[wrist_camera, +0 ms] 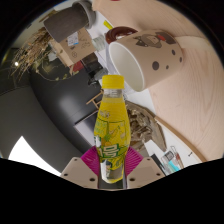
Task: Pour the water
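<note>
My gripper (111, 168) is shut on a yellow bottle (113, 124) with a yellow cap and a green-and-yellow label. Both magenta pads (90, 166) press on its lower body. The bottle stands roughly upright between the fingers, held above the surfaces below. A white mug (148, 57) with dark spots lies tilted beyond the bottle, its open mouth facing me, over a pale wooden table (185, 105). The bottle's cap sits just below the mug's rim in this view.
A dark grey surface (45, 115) lies to the left of the bottle. Cluttered items and a chair-like frame (60, 45) stand beyond, to the left of the mug. Small printed packets (168, 158) lie by the right finger.
</note>
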Action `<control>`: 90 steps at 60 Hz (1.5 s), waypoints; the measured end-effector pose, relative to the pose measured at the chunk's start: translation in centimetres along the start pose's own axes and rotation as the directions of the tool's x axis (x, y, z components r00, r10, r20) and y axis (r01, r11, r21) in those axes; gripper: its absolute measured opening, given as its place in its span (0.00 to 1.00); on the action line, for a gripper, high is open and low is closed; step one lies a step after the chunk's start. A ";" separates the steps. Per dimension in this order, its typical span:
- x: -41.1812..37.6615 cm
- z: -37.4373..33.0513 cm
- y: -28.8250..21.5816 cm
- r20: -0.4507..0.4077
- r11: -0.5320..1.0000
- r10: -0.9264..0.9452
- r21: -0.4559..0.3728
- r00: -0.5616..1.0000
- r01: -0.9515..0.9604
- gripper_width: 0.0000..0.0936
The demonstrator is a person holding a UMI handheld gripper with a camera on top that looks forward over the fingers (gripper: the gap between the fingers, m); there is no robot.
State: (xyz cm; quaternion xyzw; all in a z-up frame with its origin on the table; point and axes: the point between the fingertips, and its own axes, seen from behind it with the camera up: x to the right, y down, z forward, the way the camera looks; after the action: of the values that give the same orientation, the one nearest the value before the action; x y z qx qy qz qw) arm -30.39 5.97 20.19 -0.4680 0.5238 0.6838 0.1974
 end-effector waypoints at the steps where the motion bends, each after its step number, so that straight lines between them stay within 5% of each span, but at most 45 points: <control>1: 0.1 0.0 0.0 -0.002 1.000 0.003 -0.002 1.000 -0.003 0.30; 11: 0.4 -0.2 0.2 -0.048 0.999 -0.046 -0.017 0.998 0.045 0.30; 21: -1.5 -1.0 0.8 -0.136 0.901 -0.434 -0.070 0.890 0.429 0.30; 35: -14.3 -3.9 -2.5 -0.177 0.307 -0.937 -0.012 0.300 0.952 0.30; 45: -22.4 -8.0 -9.3 -0.326 -0.105 -0.941 0.042 -0.086 0.994 0.30; 54: -23.0 -11.9 -18.6 -0.493 -0.329 -0.809 -0.070 -0.320 0.942 0.30; 71: -12.1 -16.5 -32.8 -0.567 -0.315 -0.711 -0.271 -0.415 0.910 0.30; 85: -6.3 -17.9 -36.6 -0.589 -0.254 -0.703 -0.315 -0.398 0.914 0.31; 90: -6.2 -18.1 -36.2 -0.581 -0.295 -0.698 -0.299 -0.418 0.907 0.41</control>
State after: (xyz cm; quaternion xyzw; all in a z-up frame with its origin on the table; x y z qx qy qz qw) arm 7.92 4.55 5.94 -0.8234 0.0776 -0.0381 0.5609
